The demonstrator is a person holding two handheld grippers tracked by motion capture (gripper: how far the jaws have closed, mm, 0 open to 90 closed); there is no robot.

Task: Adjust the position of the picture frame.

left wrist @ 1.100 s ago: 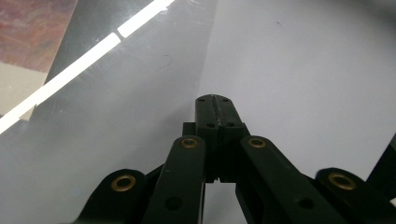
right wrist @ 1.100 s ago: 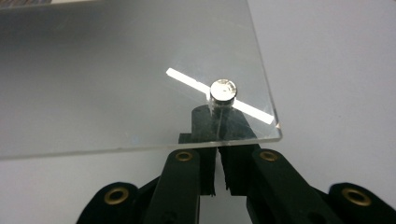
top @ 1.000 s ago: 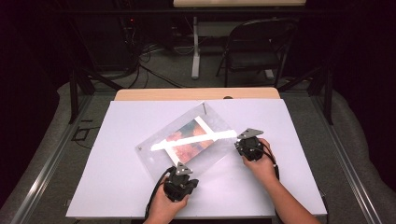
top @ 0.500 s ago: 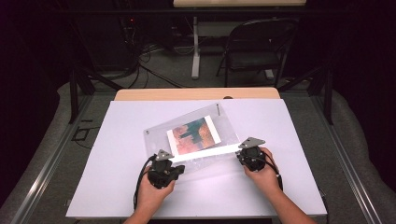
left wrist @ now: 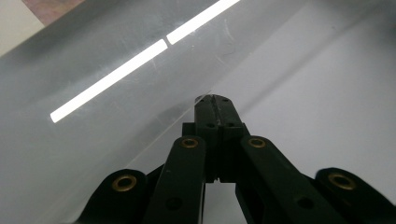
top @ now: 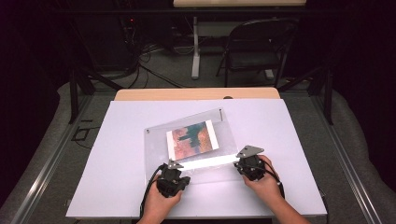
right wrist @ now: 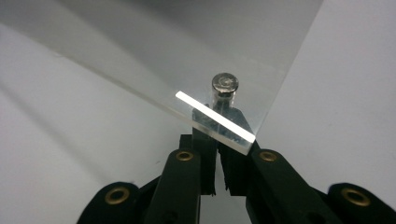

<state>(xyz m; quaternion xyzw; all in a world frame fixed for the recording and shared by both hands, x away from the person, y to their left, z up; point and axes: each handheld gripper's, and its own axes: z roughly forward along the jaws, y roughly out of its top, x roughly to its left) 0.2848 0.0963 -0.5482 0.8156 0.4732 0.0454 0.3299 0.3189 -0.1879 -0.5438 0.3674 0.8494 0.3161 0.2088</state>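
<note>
The clear acrylic picture frame (top: 194,140) with a colourful print inside lies tilted near the middle of the white table (top: 116,186). The left gripper (top: 173,164) has its jaws closed on the frame's near left corner, and the right gripper (top: 242,156) has its jaws closed on the near right corner, beside a small metal stud (right wrist: 224,84).

White table (top: 116,154): a clear sheet (top: 229,135) sits near the middle, turned askew to the table edges, its far right corner toward the back. A picture (top: 191,139) lies within the sheet's outline, toward its far half (over or under the sheet, cannot tell). Left gripper (top: 173,169) at the sheet's near left corner; right gripper (top: 246,158) at its near right corner, the sheet's near edge running between them. In the right gripper view a metal stud (right wrist: 225,84) stands in the sheet's corner just beyond the jaws. Behind the table: a folding chair (top: 254,49) at back right, cables (top: 149,56) on the floor at back left.
</note>
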